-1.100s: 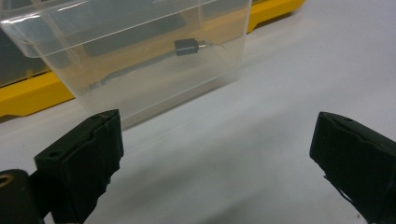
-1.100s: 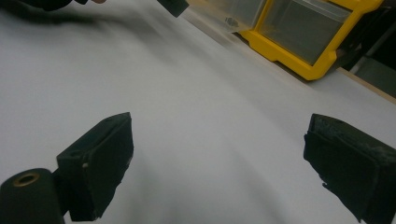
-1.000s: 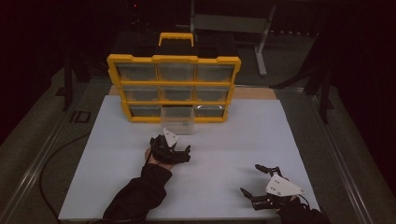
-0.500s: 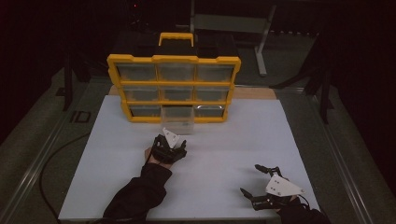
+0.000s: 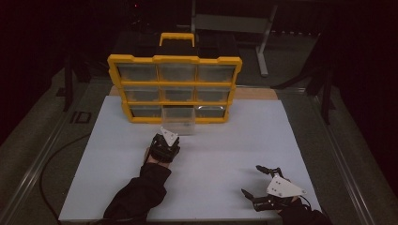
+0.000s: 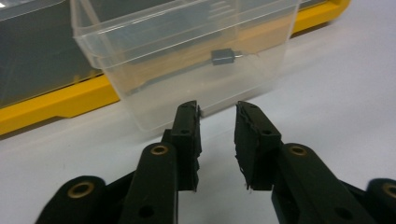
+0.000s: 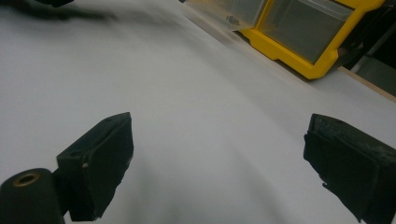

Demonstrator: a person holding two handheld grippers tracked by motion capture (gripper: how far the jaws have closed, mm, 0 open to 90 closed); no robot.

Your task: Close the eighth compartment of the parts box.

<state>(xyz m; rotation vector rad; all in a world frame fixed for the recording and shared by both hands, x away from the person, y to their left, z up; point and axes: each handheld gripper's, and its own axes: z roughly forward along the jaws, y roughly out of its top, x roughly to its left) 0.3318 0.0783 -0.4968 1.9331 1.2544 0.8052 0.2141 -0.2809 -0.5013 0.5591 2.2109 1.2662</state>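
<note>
A yellow organizer (image 5: 173,84) with clear drawers stands at the back of the white board. One clear drawer (image 5: 178,121) is pulled out in front of its bottom row. In the left gripper view this drawer (image 6: 187,56) holds a small dark part (image 6: 223,57). My left gripper (image 5: 165,143) rests just in front of the drawer. Its jaws have just been closing and now stand a narrow gap apart (image 6: 217,112), with nothing between them. My right gripper (image 5: 251,179) lies near the front right of the board, jaws wide open (image 7: 219,128) over bare white surface.
The white board (image 5: 220,140) covers the table, with a wooden strip showing behind it at the right. A cable (image 5: 47,164) runs along the left side. A metal stand (image 5: 263,42) is behind the table. The surroundings are dark.
The left gripper's jaws have drawn in from wide apart to a narrow gap. Both hands have stayed where they were.
</note>
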